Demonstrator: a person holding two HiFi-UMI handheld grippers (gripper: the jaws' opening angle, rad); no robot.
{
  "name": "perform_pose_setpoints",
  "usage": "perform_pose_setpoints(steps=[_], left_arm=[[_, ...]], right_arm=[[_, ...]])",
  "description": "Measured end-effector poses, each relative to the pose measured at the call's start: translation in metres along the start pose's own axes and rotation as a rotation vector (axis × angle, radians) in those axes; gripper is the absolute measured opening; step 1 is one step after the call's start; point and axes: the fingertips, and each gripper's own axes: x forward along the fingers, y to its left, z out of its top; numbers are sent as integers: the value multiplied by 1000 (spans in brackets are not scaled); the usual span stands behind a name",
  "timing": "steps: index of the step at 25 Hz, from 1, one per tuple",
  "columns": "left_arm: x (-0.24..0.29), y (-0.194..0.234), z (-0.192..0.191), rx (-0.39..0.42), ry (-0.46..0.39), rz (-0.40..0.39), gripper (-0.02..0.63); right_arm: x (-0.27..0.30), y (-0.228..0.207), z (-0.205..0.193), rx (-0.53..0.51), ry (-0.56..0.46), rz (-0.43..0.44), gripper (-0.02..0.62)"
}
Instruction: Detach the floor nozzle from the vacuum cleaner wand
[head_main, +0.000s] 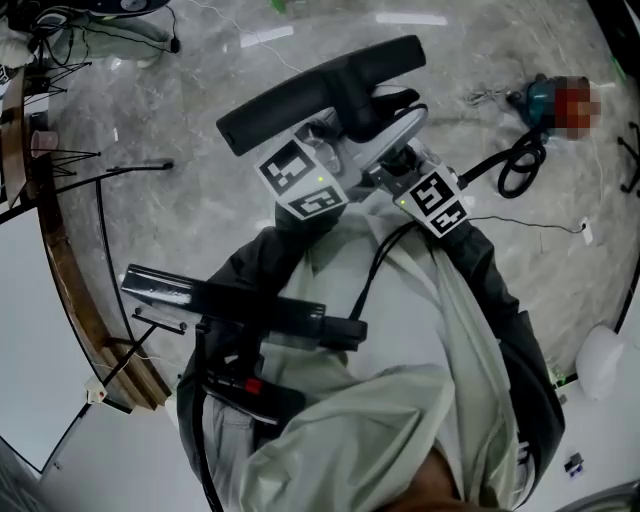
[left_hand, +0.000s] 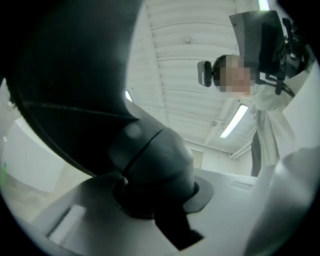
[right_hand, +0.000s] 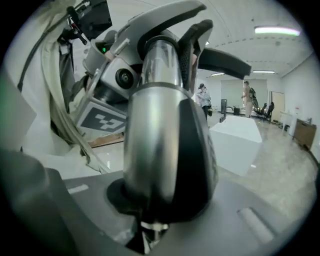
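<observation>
In the head view the black floor nozzle is held up over the floor. Its neck runs down to a silver wand end. My left gripper, under its marker cube, is shut on the nozzle's neck. In the left gripper view the black neck fills the gap between the grey jaws of that gripper. My right gripper is shut on the wand. The right gripper view has the silver and black tube clamped in the gripper. The joint between nozzle and wand is hidden.
A teal power tool with a looped black cord lies on the grey floor at the right. A curved wooden edge runs down the left. A black device with a red button hangs near my body. People stand far off.
</observation>
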Motion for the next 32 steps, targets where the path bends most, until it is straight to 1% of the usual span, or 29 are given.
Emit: perform_pose_setpoints(steps=[1,2,3,4,5,8,9,10,13,16,18,19,20,21,22,24,26,28,30,31,32], left_arm=[[-1,4,0,3,-3,38,75],[-2,6,1,7,-6,53,75],[-3,3,1,13,-9,41,75],[-3,-2,1,18,-10,3,75],[-3,-10,0,16,-5,-55,75],[-5,-39,-8,-26,39,-290,75],[-7,-47,-9,-26,51,-359,75],[-9,-53,-8,-13,57,-412,75],[-15,-68,-9,16,63,-514,75],[-22,-80,-19,2,127,-616,75],[-24,-83,-23,0,151,-654,75],[-22,-81,-23,-1,148,-646,75],[-19,-78,-21,-3,135,-619,75],[-14,-72,-19,-8,113,-576,75],[-9,-66,-18,-19,90,-523,74],[-1,-53,-18,-46,48,-409,74],[5,-40,-21,-37,22,-295,75],[6,-28,-21,-26,11,-213,75],[4,-19,-20,-32,2,-171,75],[2,-19,-20,-34,0,-177,74],[1,-23,-19,-34,4,-213,75]], right_arm=[[1,-2,0,-1,7,-13,87],[2,-3,0,-6,9,-16,89],[2,-2,1,-15,7,-12,89],[1,0,1,-27,1,0,89],[0,3,2,-41,-8,16,89],[-5,13,1,-91,-31,98,89],[-6,17,0,-109,-33,132,89],[-7,21,-1,-125,-34,161,89],[-11,29,-5,-153,-30,207,91],[-14,36,-10,-155,-25,235,91],[-14,38,-13,-151,-19,252,91],[-14,38,-14,-146,-17,253,91],[-14,36,-14,-138,-14,248,91],[-14,33,-14,-129,-13,235,91],[-14,28,-14,-119,-14,211,91],[-13,16,-14,-91,-16,138,91],[-10,5,-15,-63,-8,59,91],[-7,-3,-17,-48,10,11,91],[-5,-6,-17,-48,23,-7,95],[-4,-6,-16,-54,24,-5,95],[-3,-5,-15,-64,20,5,95]])
